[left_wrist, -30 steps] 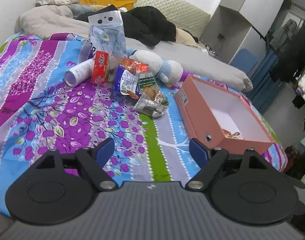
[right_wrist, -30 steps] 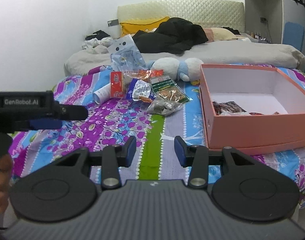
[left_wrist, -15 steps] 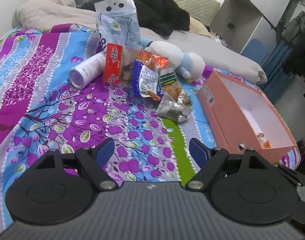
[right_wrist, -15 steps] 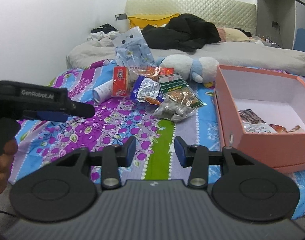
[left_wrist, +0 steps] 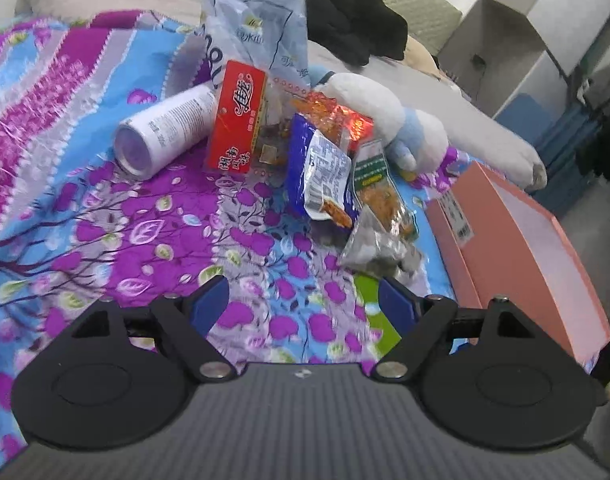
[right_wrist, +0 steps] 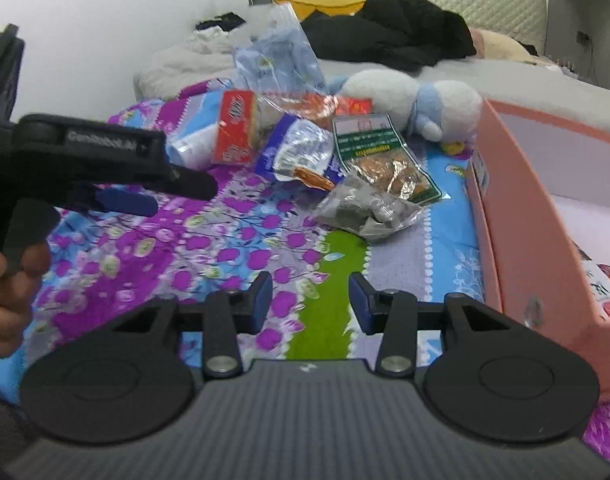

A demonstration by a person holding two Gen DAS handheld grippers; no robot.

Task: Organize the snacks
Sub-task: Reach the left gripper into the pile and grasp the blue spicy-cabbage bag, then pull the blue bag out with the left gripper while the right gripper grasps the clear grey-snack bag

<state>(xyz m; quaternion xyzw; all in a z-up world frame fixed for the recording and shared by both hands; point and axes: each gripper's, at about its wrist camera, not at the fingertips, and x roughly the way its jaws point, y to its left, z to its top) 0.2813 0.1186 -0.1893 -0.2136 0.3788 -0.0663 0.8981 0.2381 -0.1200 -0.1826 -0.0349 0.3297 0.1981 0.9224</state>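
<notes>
One hand (right_wrist: 7, 276), right view only

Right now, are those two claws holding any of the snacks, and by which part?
Nothing is held. The left claw and the right claw both stand open over the bedspread, short of the snack pile.

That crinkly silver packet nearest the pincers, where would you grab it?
Probably the silver packet's pointed near corner, approached from the front and above. It lies flat and crumpled at the pile's edge, so that loose foil corner sticks out free, with the right tool open before it.
</notes>
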